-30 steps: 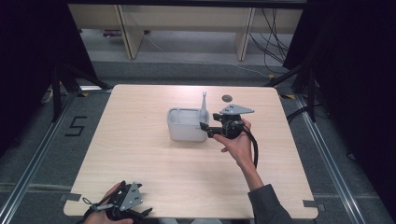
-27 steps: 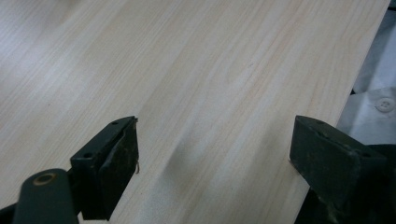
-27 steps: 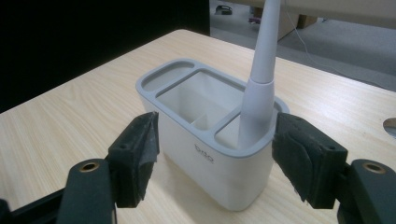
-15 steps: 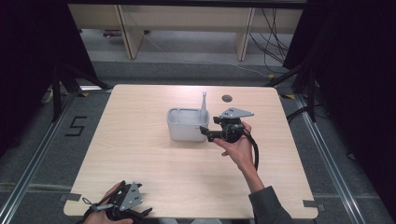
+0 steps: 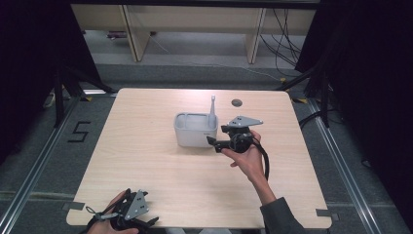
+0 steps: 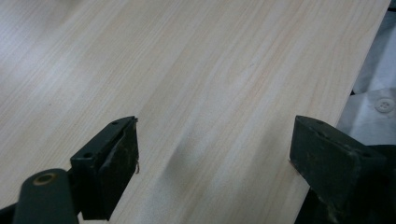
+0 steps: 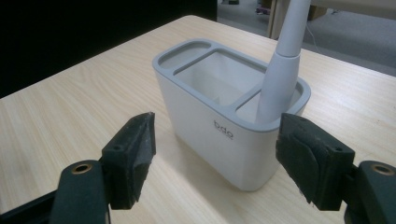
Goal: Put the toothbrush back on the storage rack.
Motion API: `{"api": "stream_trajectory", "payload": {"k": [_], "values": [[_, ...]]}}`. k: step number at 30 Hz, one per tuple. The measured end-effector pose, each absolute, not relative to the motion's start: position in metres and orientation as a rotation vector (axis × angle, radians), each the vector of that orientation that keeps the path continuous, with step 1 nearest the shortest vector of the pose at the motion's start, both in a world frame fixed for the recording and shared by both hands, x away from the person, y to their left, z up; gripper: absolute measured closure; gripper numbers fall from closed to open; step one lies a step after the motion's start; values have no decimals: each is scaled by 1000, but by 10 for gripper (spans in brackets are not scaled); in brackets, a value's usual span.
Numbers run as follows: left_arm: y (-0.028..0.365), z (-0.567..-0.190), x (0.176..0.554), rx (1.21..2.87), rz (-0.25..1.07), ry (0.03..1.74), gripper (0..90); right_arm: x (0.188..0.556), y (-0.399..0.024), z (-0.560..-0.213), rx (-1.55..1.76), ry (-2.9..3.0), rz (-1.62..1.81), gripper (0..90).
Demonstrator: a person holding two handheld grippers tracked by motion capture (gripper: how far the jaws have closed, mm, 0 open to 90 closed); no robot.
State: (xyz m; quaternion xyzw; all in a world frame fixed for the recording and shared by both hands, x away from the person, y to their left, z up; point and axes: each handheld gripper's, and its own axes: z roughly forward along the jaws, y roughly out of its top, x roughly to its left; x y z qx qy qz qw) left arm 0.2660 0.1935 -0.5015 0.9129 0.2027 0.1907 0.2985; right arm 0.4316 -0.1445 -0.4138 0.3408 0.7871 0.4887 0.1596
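We see a white caddy [image 5: 195, 130] with a grey rim standing upright near the middle of the light wooden table [image 5: 146, 165], a little toward the far edge. Its top is split into compartments: a narrow slot at one end, a wide one in the middle and a small one at the other end. A pale grey handle [image 5: 213, 108], belonging to a tool whose lower end is hidden, stands in that small end compartment and leans slightly away from the caddy. Our right gripper [image 5: 210, 141] is held level just beside the caddy's right end, its tips pointing at the wall near the base. In the right gripper view the jaws stand spread wide with nothing pinched; they have just been opening a little further, and the caddy [image 7: 224, 121] sits just ahead of them, its near corner in line with the gap and the handle [image 7: 280, 70] rising above the right-hand jaw. Our left gripper [image 5: 146, 225] rests at the near left corner of the table, well apart from the caddy, jaws spread over bare wood [image 6: 196, 84].
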Motion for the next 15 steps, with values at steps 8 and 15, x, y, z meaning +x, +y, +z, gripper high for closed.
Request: {"api": "stream_trajectory", "payload": {"k": [8,15], "values": [[194,-501,266,2429,501,537,153,424,-146,-416,970,2255,1361,281],[194,-501,266,2429,502,536,153,417,-146,-423,1010,2282,1338,275]]}}
